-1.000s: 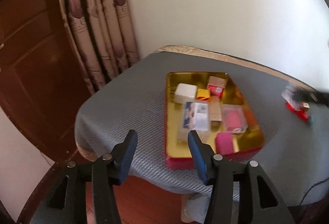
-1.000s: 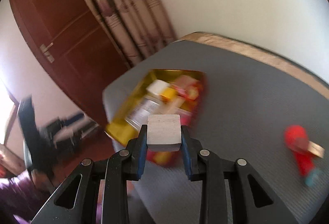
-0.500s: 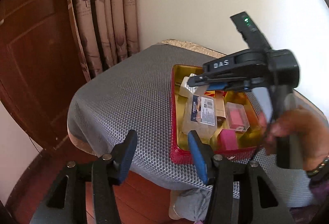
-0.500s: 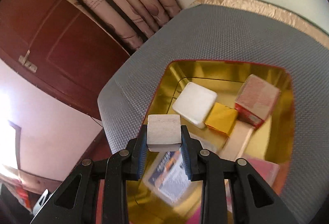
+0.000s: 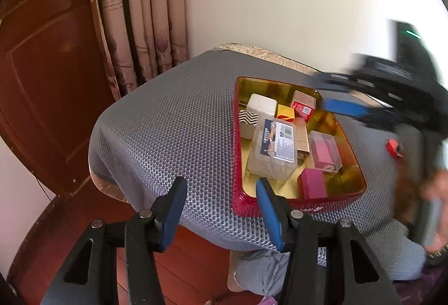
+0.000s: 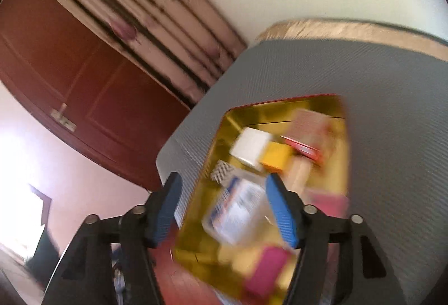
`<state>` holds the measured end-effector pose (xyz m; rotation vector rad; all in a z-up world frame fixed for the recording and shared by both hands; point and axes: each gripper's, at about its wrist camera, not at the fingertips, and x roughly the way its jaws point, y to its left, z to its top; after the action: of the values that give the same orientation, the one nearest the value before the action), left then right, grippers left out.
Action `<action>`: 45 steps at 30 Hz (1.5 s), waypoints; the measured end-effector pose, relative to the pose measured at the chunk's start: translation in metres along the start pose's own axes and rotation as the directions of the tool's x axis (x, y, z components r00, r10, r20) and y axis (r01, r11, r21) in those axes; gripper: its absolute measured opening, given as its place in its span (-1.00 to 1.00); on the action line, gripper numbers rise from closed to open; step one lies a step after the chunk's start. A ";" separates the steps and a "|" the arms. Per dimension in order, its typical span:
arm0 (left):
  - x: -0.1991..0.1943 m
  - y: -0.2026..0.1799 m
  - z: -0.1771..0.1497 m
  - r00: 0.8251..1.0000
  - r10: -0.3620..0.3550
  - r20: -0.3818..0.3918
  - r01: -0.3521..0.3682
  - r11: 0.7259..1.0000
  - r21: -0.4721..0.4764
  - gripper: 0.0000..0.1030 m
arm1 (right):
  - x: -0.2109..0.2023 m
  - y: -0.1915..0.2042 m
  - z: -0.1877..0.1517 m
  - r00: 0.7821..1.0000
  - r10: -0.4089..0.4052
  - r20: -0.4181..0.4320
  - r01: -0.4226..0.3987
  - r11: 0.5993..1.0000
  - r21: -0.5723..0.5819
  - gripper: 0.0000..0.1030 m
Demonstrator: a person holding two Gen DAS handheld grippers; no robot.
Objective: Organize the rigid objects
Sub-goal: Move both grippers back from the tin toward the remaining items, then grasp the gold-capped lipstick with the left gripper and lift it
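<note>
Gold-lined and red-walled, the tray [image 5: 296, 205] lies just ahead of the left gripper [image 5: 221, 193], whose blue fingers [image 5: 268, 207] stand spread with nothing between them; its near wall sits right behind the right-hand fingertip, while the left-hand fingertip hangs over the grey mesh cloth [image 5: 168, 131]. The tray's long axis runs away from these fingers toward the wall. Inside, a clear lidded box [image 5: 275, 148] lies nearest, straight ahead of the right-hand finger, with a magenta block [image 5: 312, 183] beside it, a clear case holding something pink [image 5: 324, 149] beyond that, and a zigzag-patterned block [image 5: 247, 118], a white block [image 5: 261, 106], a yellow block [image 5: 285, 113] and a reddish carton [image 5: 303, 104] at the far end. The right gripper [image 6: 224, 193] hovers above the tray [image 6: 224, 131], fingers spread and empty, blurred in both views. One object remains outside: a small red item [image 5: 393, 146] on the cloth, well off to the right of the left fingers, so the right hand looks nearer to it. The clear box carries a printed label with a barcode, and the tray's near wall bears lettering; neither can be read.
</note>
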<state>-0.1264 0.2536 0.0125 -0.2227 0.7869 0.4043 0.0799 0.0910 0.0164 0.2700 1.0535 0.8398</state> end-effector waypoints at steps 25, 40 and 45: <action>0.032 -0.304 0.034 0.887 -0.425 -0.180 0.444 0.677 0.588 0.02 | -0.279 -0.251 -0.180 0.554 -0.832 0.013 0.820 0.548 0.165 0.99; 0.110 -0.434 0.043 0.866 -0.320 -0.384 0.465 0.235 0.853 0.02 | -0.304 -0.254 -0.192 0.664 -0.743 0.079 0.721 0.665 0.195 1.00; 0.138 -0.447 0.044 0.856 -0.258 -0.449 0.502 0.201 0.841 0.02 | -0.310 -0.257 -0.188 0.667 -0.739 0.089 0.715 0.670 0.200 0.99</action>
<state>0.1822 -0.0968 -0.0376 0.7081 1.0291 -0.6630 -0.0271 -0.3391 -0.0206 0.0163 0.9516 -0.0050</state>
